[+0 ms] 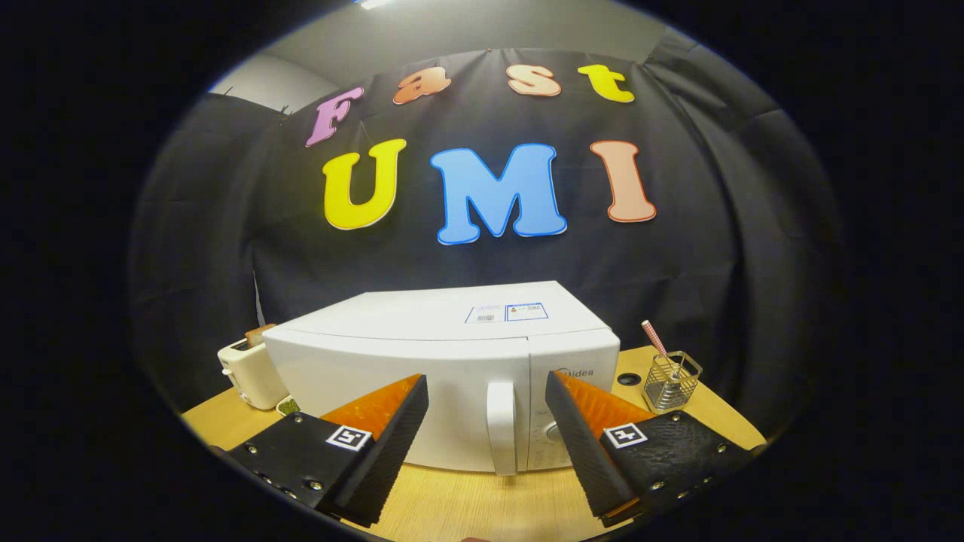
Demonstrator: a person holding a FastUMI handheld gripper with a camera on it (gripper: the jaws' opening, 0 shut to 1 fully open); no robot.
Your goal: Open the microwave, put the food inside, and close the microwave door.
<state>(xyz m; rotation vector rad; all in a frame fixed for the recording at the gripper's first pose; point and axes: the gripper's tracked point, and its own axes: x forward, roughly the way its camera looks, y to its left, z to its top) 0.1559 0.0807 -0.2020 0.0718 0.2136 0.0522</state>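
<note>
With the hand-held gripper (486,410) wide open and empty at lower centre, its fingers may slip off the handle (501,425) of the shut microwave (422,354).

Microwave (422,361): white, door closed, on wooden table (467,504). Door handle (501,425): vertical, at 12 o'clock beyond gripper (486,395), whose fingers stand spread, touching nothing. Toaster (248,373): at microwave's 9 o'clock. Wire holder (670,380) with straw: at its 3 o'clock.

Microwave (422,354) smooth glossy plastic; table (467,500) matt wood grain; wire holder (672,380) shiny metal.
</note>
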